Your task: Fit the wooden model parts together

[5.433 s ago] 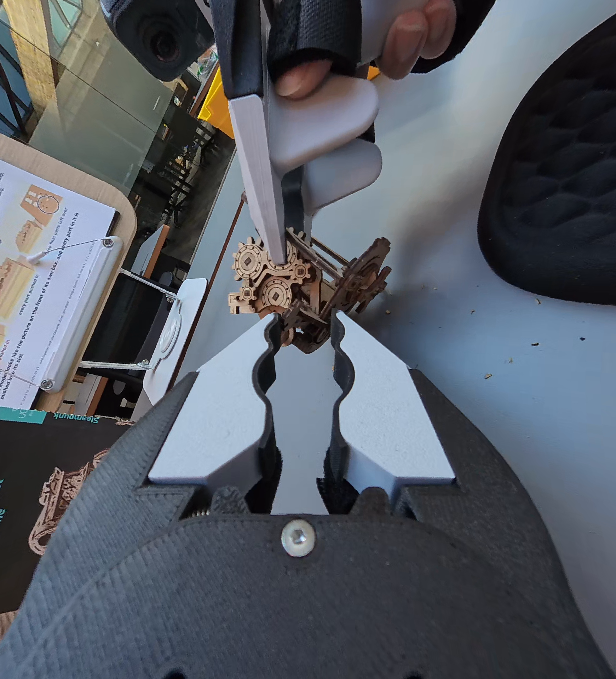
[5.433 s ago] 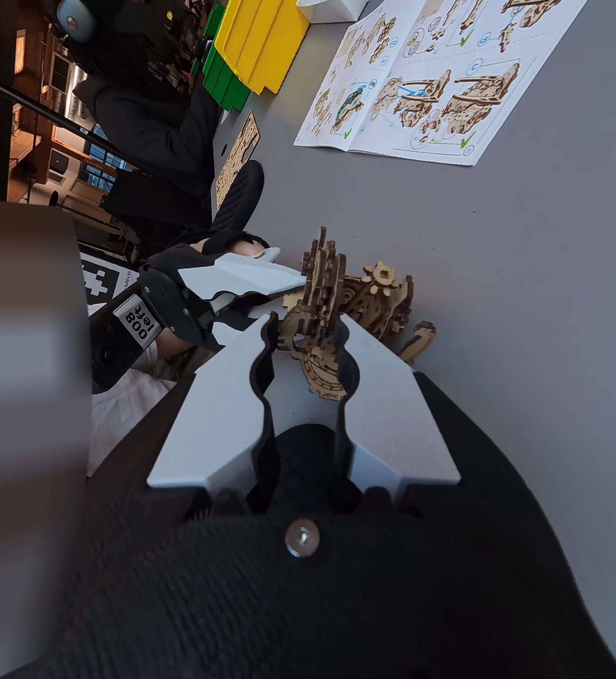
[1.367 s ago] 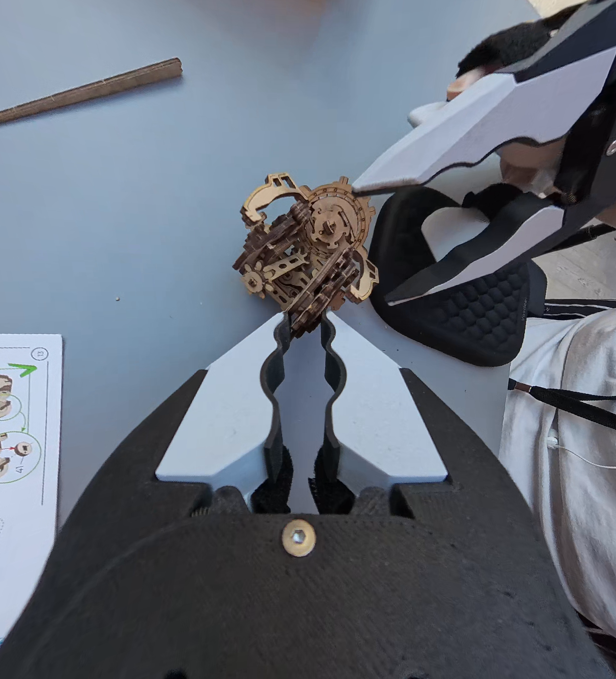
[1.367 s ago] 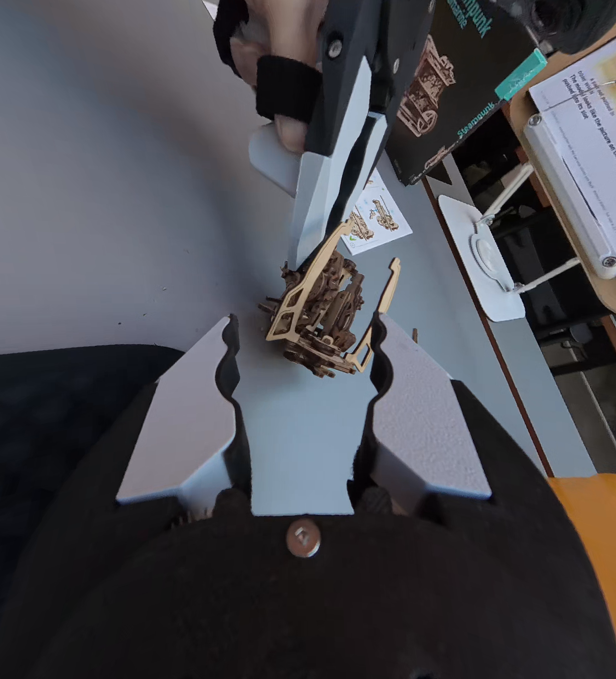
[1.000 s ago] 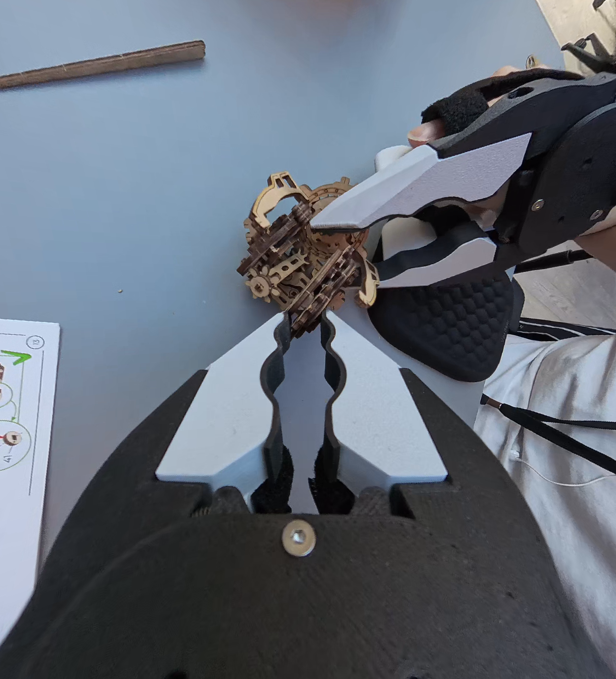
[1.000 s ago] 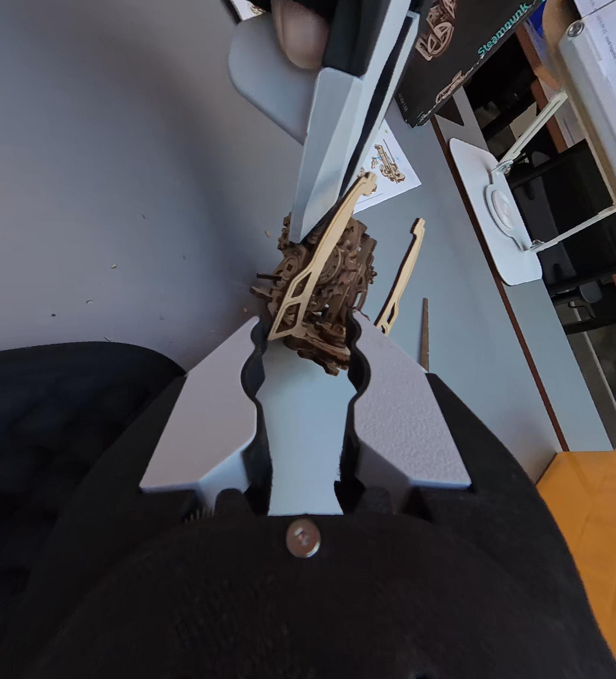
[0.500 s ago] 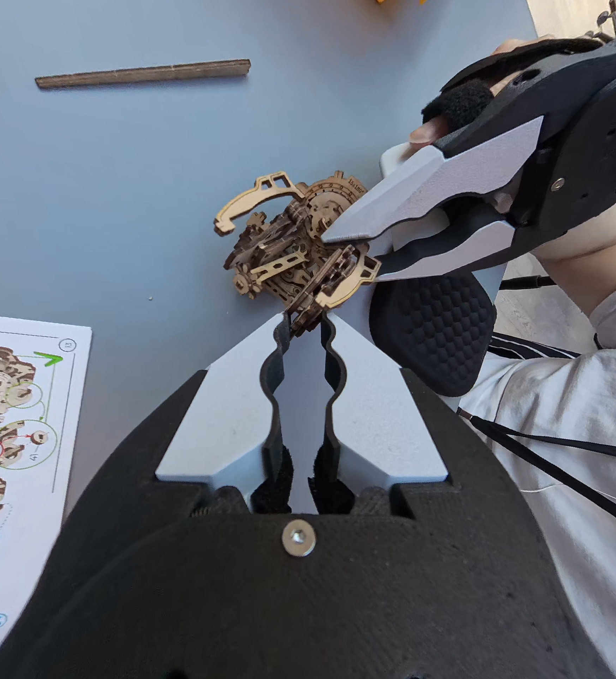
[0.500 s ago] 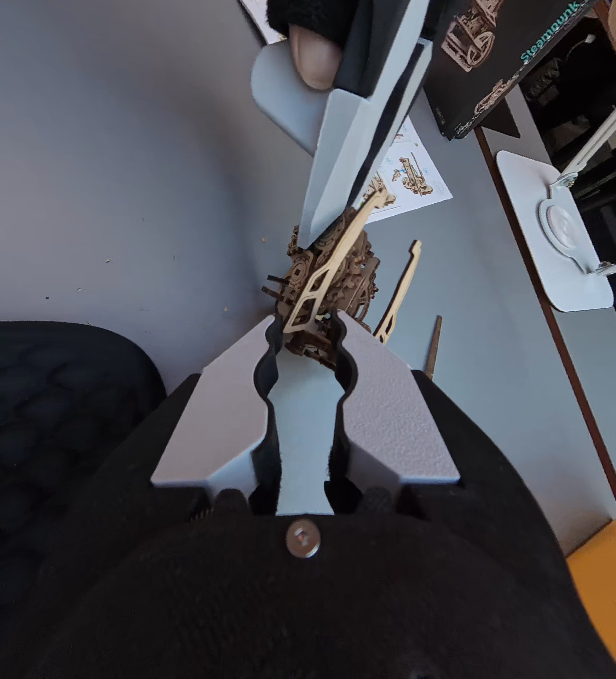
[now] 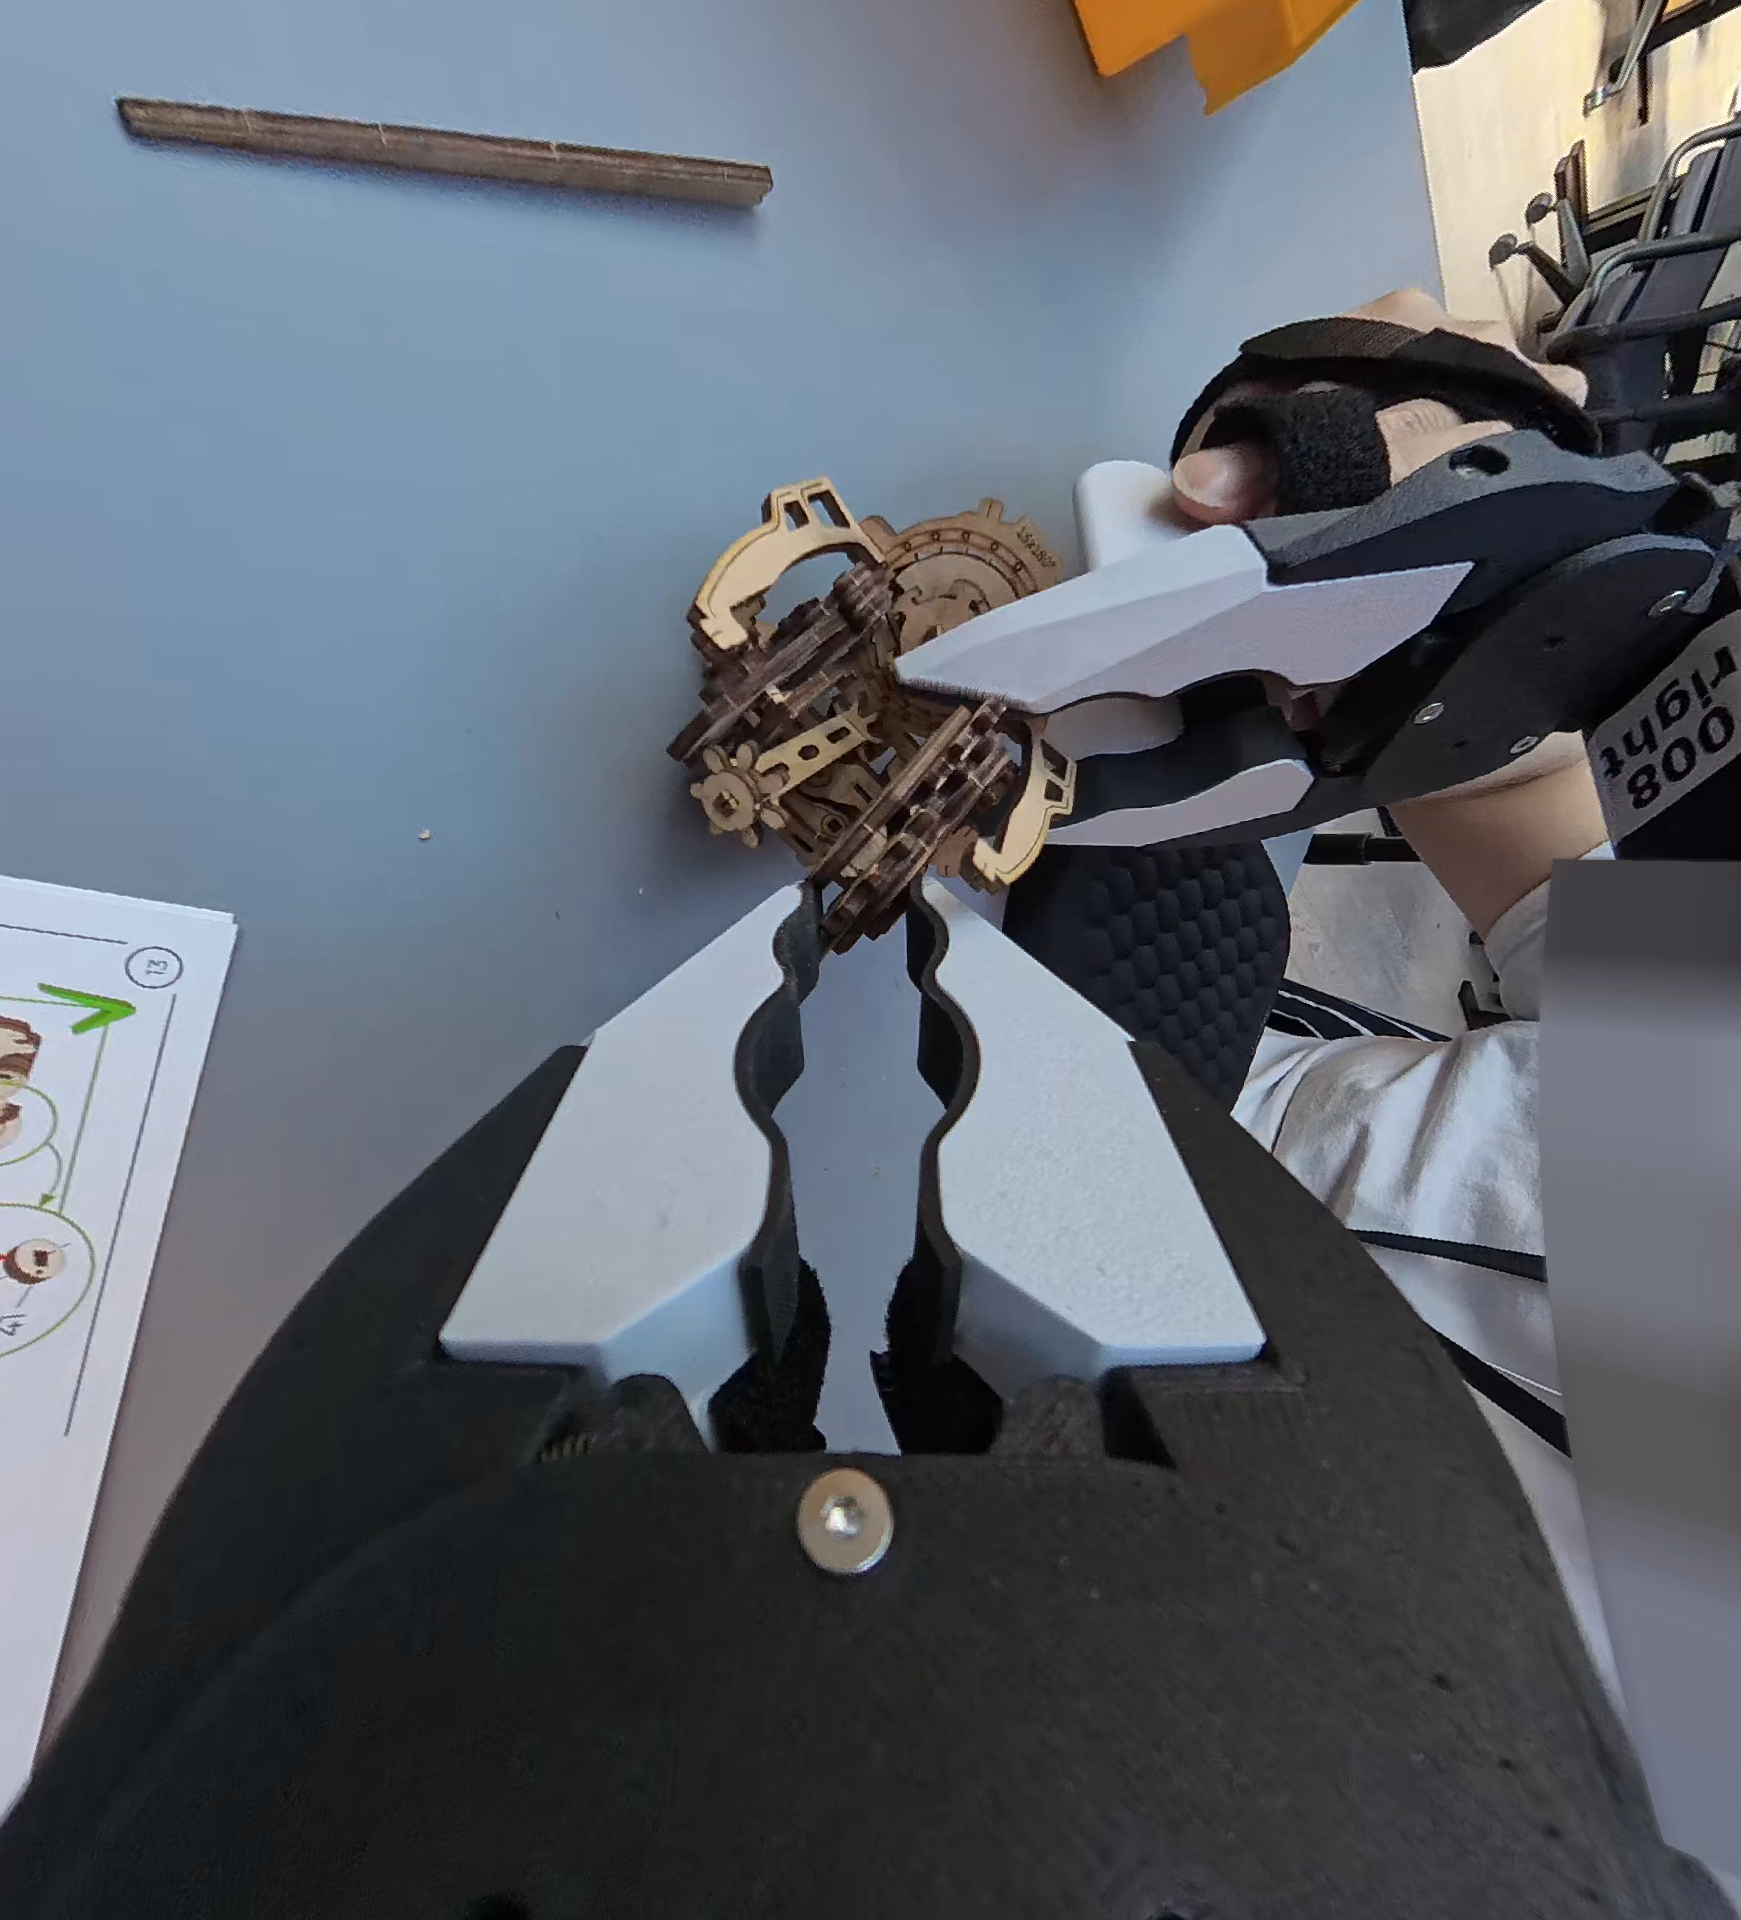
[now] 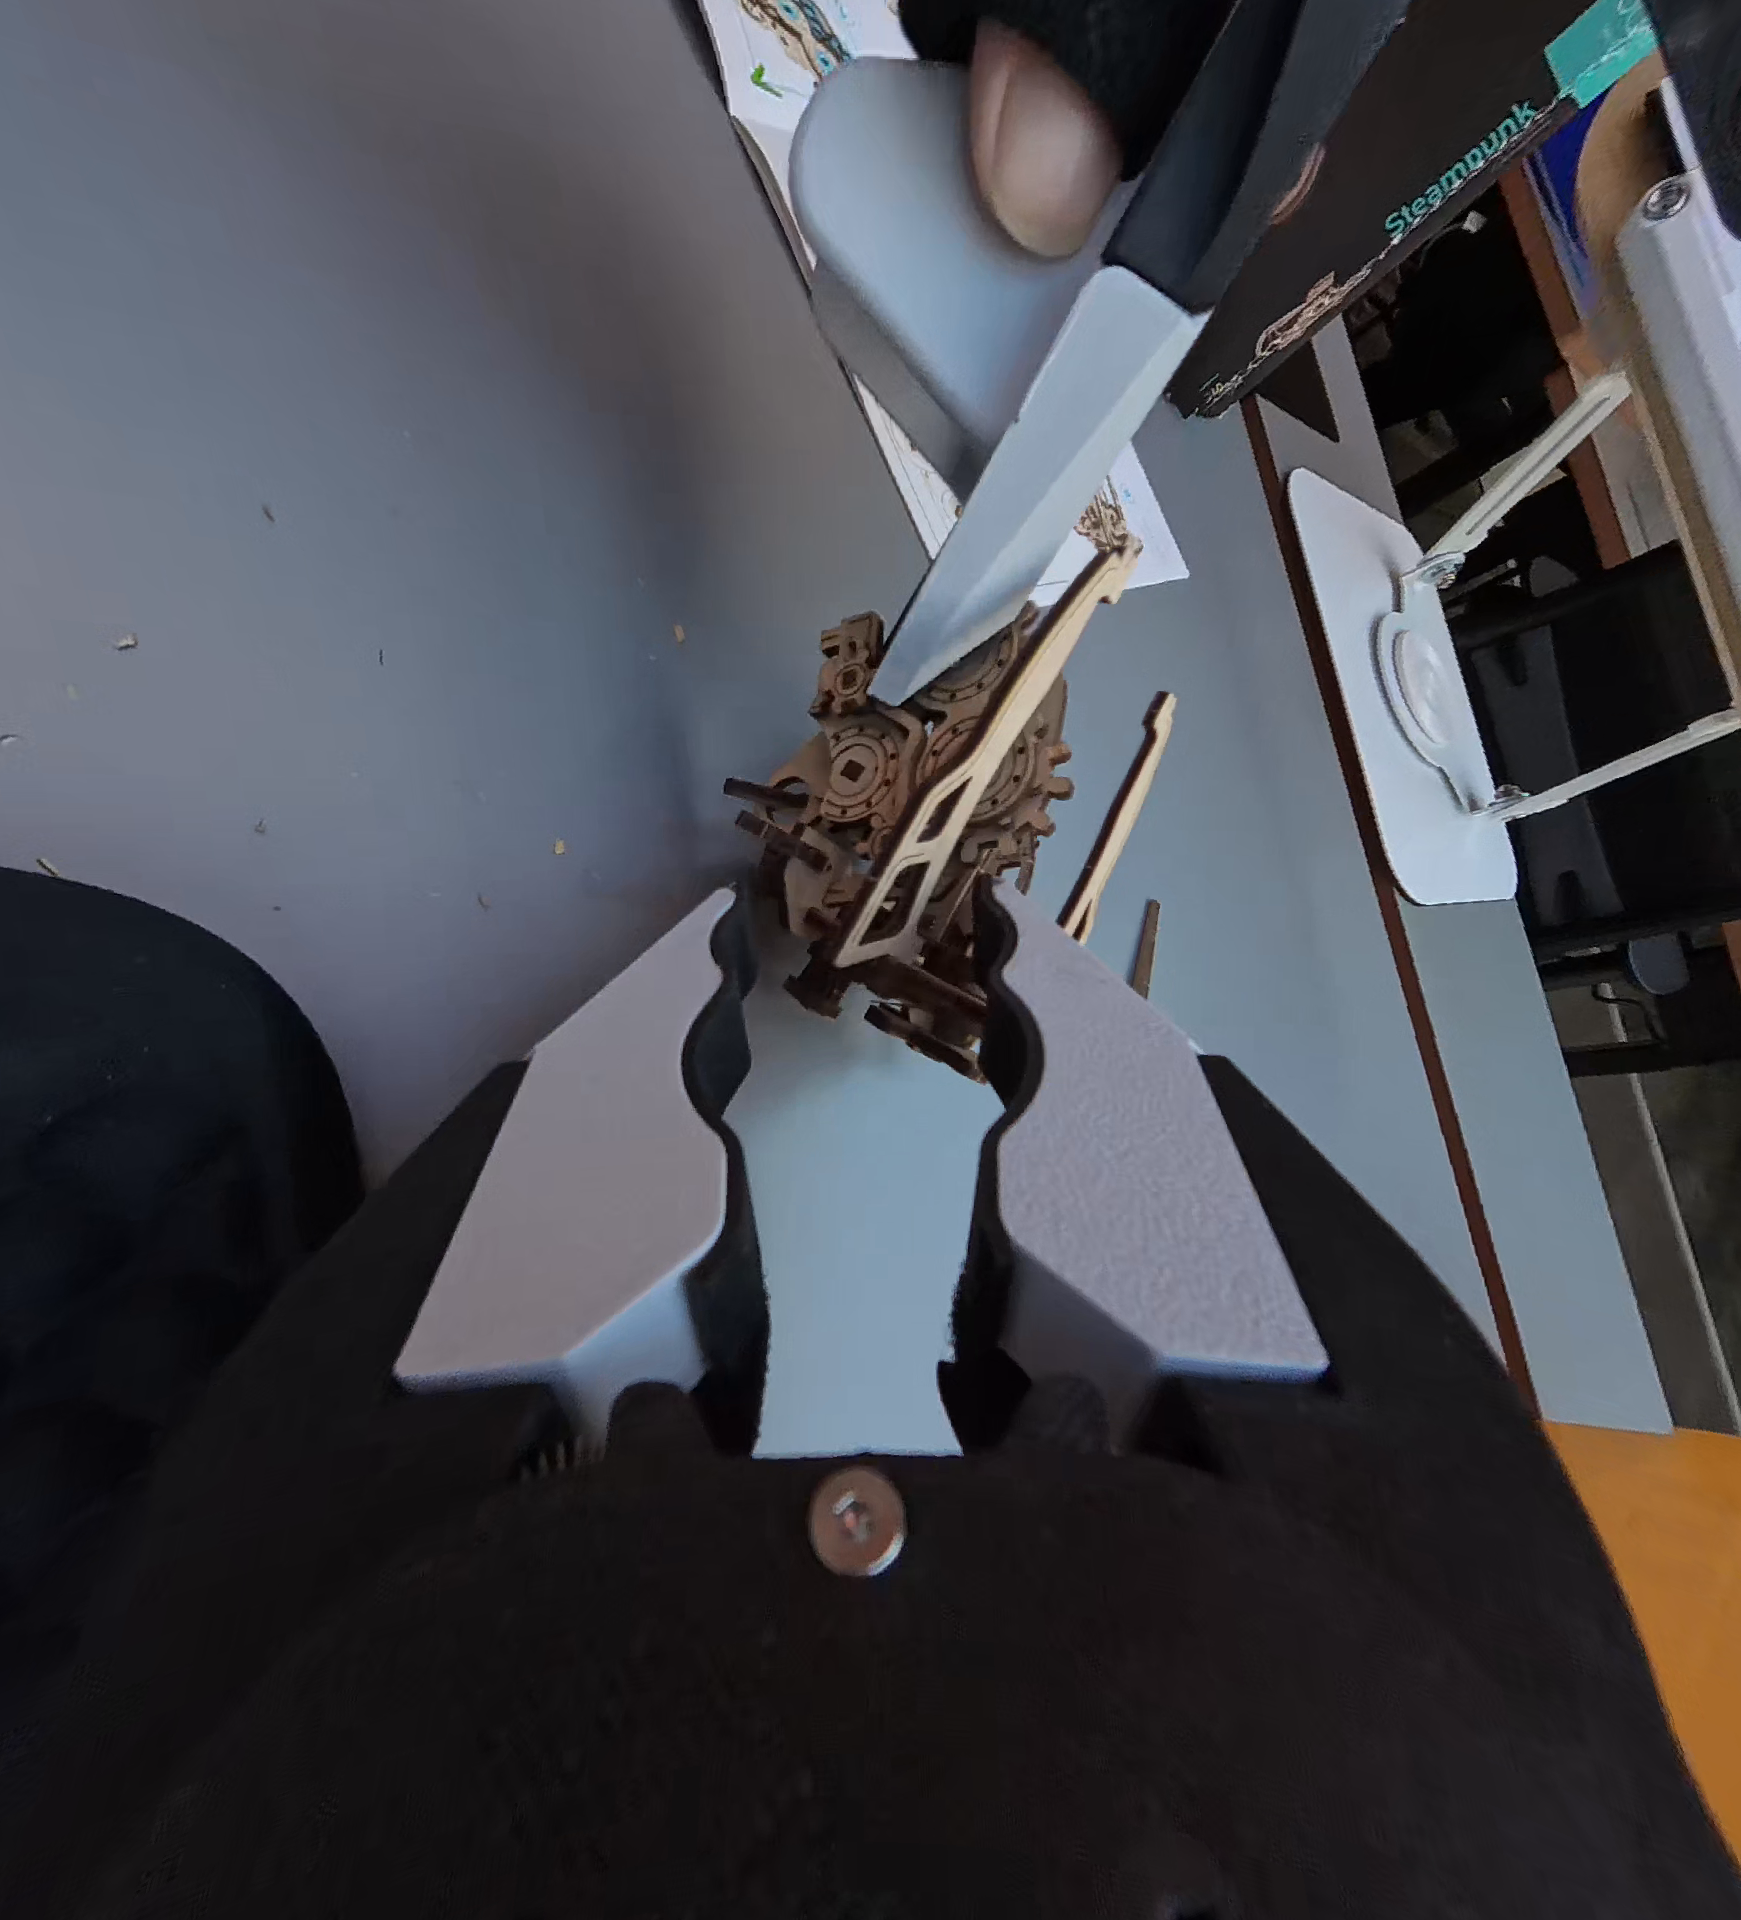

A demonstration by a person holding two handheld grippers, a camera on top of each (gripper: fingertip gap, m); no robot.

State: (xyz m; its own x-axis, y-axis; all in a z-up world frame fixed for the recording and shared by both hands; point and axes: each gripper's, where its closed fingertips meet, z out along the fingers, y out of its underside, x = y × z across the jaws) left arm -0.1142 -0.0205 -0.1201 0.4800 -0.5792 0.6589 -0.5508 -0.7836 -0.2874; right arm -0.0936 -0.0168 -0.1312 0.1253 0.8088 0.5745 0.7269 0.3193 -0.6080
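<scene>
The wooden model [image 9: 835, 717], a cluster of brown gears and plates with a pale curved arm, is held above the grey table [image 9: 326, 520]. My left gripper [image 9: 861, 914] is shut on its lower edge. My right gripper [image 9: 980, 748] comes in from the right and clasps the model's side with both fingers. In the right wrist view the model [image 10: 907, 831] sits between my right gripper's [image 10: 861, 935] fingers. My left gripper [image 10: 892, 670] reaches it from above. A pale slotted bar lies across the model's front.
A dark wooden strip [image 9: 440, 151] lies far on the table. An instruction sheet [image 9: 35, 1143] is at the left and a black pad [image 9: 1157, 956] at the right. A loose pale wooden part [image 10: 1126, 810], a black box [image 10: 1365, 260] and a white stand base [image 10: 1406, 727] lie beyond.
My right gripper's wide-open jaws narrowed onto the model, spreading slightly in the last half second. The model turned in my left gripper's steady hold. Both views shifted.
</scene>
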